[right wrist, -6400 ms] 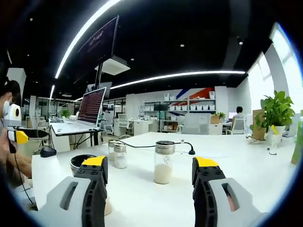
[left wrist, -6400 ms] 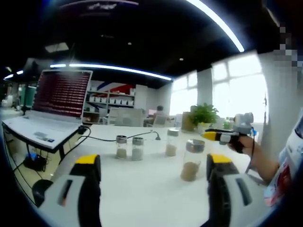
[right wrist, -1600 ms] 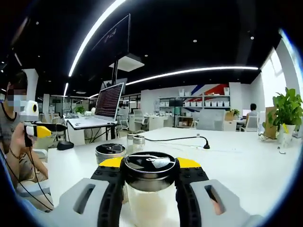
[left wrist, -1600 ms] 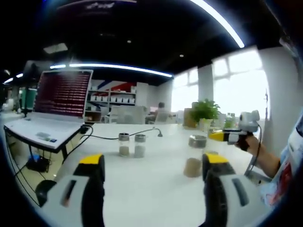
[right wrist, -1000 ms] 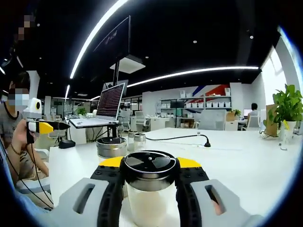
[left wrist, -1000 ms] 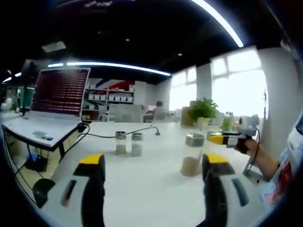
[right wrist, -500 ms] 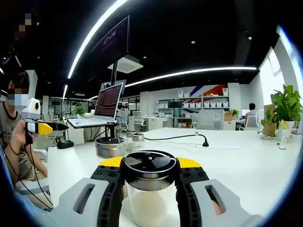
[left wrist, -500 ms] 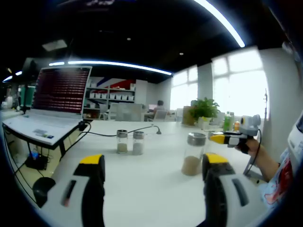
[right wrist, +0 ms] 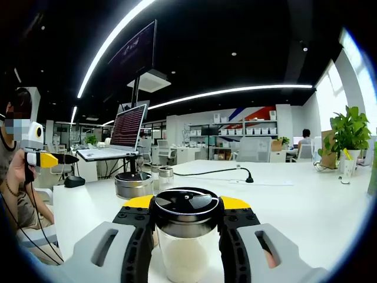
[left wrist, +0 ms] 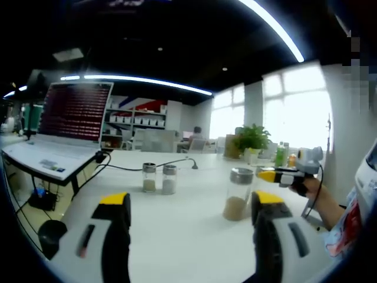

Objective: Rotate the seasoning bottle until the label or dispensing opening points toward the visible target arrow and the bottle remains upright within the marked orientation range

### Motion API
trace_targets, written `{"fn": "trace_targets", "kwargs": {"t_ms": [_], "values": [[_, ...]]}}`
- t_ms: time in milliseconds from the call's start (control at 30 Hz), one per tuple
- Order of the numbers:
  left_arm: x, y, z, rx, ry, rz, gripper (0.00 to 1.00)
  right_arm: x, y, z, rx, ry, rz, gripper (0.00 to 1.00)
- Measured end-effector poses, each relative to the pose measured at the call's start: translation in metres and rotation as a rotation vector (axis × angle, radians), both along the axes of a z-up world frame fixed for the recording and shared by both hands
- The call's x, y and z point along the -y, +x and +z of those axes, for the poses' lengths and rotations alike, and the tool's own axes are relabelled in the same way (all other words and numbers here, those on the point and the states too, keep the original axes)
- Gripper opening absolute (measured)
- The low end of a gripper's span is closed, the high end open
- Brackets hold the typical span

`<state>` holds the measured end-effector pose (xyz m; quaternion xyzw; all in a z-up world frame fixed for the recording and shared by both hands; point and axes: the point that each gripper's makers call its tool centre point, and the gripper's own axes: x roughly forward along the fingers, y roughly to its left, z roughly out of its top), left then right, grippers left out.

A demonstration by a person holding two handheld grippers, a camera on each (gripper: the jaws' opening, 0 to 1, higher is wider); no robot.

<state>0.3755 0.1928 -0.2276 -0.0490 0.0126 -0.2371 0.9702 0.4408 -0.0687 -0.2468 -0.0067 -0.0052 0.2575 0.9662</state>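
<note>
In the right gripper view, the right gripper (right wrist: 185, 236) is clamped on a clear glass seasoning bottle with a black and steel lid (right wrist: 185, 231), holding it upright over the white table (right wrist: 306, 212). Behind it on the left stands a steel-lidded jar (right wrist: 133, 184). In the left gripper view, the left gripper (left wrist: 191, 233) hangs with jaws apart above the table, facing a glass jar of brown powder (left wrist: 237, 193) and two small shakers (left wrist: 159, 178).
</note>
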Motion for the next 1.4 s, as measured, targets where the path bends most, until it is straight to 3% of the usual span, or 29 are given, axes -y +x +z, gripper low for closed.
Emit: {"fn": "trace_targets", "kwargs": {"t_ms": [433,967,1233,1400], "values": [[-0.002,0.0,-0.002,-0.007,0.0,0.01,0.89,0.001,0.0,0.0,0.018,-0.002,-0.083,0.41],[-0.003,0.0,-0.001,-0.008,-0.008,0.002,0.89,0.005,0.001,-0.001,0.072,0.018,-0.243,0.41],[-0.009,-0.001,-0.001,-0.012,-0.029,0.013,0.89,0.007,0.001,-0.003,0.069,0.018,-0.273,0.41],[-0.012,-0.001,0.001,-0.009,-0.042,0.019,0.89,0.011,0.002,0.001,0.081,0.013,-0.268,0.52]]}}
